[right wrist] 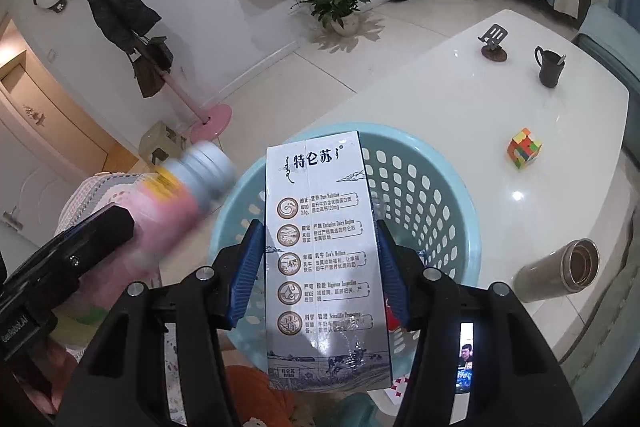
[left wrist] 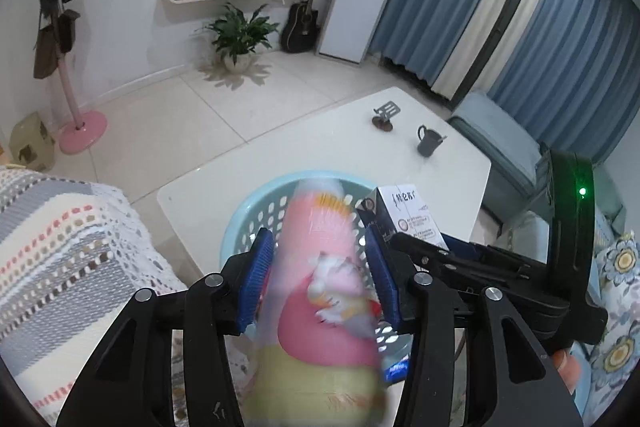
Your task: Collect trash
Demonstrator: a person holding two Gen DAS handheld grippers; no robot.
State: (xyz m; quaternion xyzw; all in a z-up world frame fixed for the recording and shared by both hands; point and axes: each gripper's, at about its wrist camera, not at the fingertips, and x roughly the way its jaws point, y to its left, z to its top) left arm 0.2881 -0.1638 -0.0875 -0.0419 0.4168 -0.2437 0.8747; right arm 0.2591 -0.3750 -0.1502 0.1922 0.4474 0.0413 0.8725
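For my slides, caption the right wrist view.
Right tool holds white milk carton above light-blue perforated plastic basket.

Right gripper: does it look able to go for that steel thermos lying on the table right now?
Probably not yet. The right gripper is shut on the milk carton, held over the blue basket. The thermos lies unobstructed on the table; drop the carton first.

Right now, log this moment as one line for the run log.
left gripper: shut on pink bottle | right gripper: shut on milk carton | both over blue basket | nothing released yet
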